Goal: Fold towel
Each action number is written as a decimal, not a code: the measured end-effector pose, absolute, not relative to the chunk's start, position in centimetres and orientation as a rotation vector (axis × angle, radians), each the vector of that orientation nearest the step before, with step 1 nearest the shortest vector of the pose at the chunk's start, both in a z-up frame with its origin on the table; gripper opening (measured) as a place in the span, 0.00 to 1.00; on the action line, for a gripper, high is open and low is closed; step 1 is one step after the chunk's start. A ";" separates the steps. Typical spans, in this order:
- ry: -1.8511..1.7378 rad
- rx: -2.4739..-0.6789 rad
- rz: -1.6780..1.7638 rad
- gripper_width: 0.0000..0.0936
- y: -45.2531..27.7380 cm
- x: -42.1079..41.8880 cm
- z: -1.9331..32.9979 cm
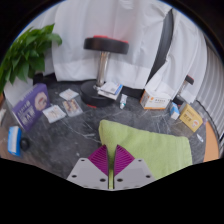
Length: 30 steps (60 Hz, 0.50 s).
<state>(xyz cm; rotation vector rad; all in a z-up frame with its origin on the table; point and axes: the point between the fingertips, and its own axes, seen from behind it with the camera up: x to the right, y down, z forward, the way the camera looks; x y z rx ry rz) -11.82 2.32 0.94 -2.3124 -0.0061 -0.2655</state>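
Note:
A lime-green towel (150, 145) lies on a grey marbled table (65, 140), spread from between my fingers out to the right. My gripper (111, 165) sits at the towel's near left part. Its two magenta pads (98, 160) are pressed together with a thin fold of the green towel pinched between them. The rest of the towel lies flat ahead and to the right of the fingers.
Beyond the towel lie a purple book (30, 103), small cards and packets (68, 97), a white box (155, 99), a yellow packet (190, 118) and a blue item (14, 141). A black stool (104, 45), a green plant (28, 50) and a white curtain stand behind.

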 end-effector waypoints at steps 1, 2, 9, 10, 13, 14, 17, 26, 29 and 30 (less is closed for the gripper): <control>0.005 -2.303 -0.228 0.05 2.3 -12.4 1.8; 0.022 -2.286 -0.191 0.05 2.4 -13.0 2.6; 0.150 -2.193 0.101 0.05 1.8 -14.6 10.6; 0.172 -2.176 0.134 0.05 1.8 -14.3 11.8; 0.238 -2.121 0.196 0.05 1.5 -13.1 14.2; 0.253 -2.112 0.209 0.05 1.7 -12.4 14.7; 0.294 -2.093 0.228 0.05 1.3 -9.6 15.5; 0.342 -2.142 0.114 0.05 0.3 0.1 11.3; 0.358 -2.164 0.095 0.08 -0.1 2.5 9.2; 0.358 -2.175 0.086 0.10 -0.3 3.3 8.4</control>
